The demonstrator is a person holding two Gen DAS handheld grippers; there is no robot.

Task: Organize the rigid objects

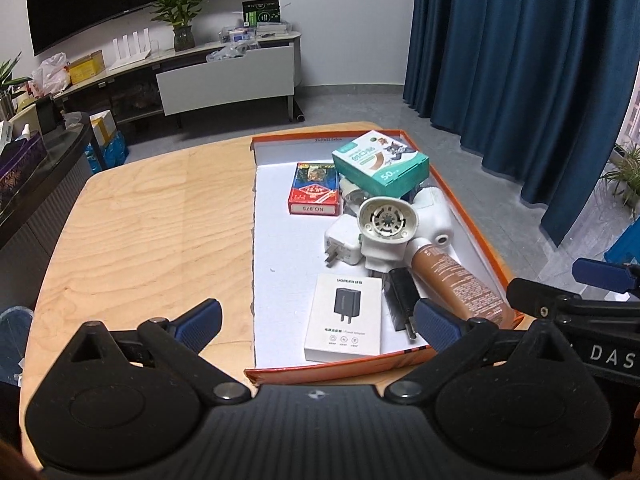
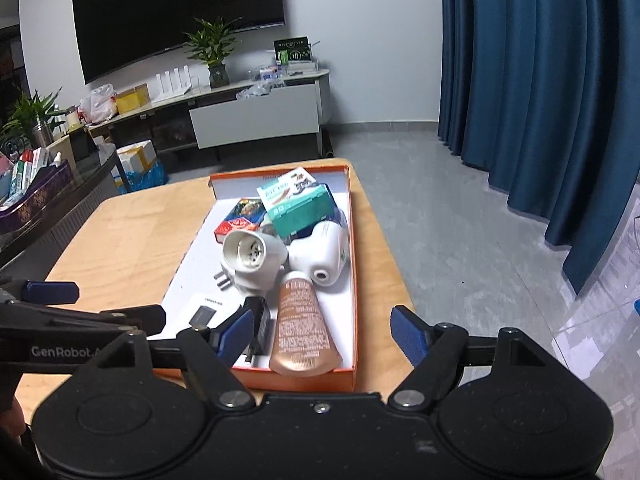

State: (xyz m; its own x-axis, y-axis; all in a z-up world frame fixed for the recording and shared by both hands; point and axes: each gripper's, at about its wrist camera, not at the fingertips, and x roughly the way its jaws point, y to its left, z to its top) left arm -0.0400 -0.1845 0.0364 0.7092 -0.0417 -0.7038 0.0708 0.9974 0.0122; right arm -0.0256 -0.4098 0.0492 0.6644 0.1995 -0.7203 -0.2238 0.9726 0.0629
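An orange-rimmed box (image 1: 344, 370) with a white floor sits on the wooden table (image 1: 152, 224). It holds a white adapter box (image 1: 344, 320), a red card pack (image 1: 314, 194), a teal carton (image 1: 380, 162), white plug-in devices (image 1: 386, 226), a black charger (image 1: 402, 300) and a brown tube (image 1: 456, 284). My left gripper (image 1: 318, 322) is open and empty above the box's near edge. My right gripper (image 2: 324, 334) is open and empty over the brown tube (image 2: 304, 328) at the box's near end (image 2: 296, 382).
A TV stand (image 1: 224, 80) with a plant and clutter stands along the far wall. Blue curtains (image 1: 520, 60) hang at the right. A dark cabinet (image 1: 36, 184) with boxes stands left of the table. The right gripper's arm (image 1: 580, 300) shows in the left wrist view.
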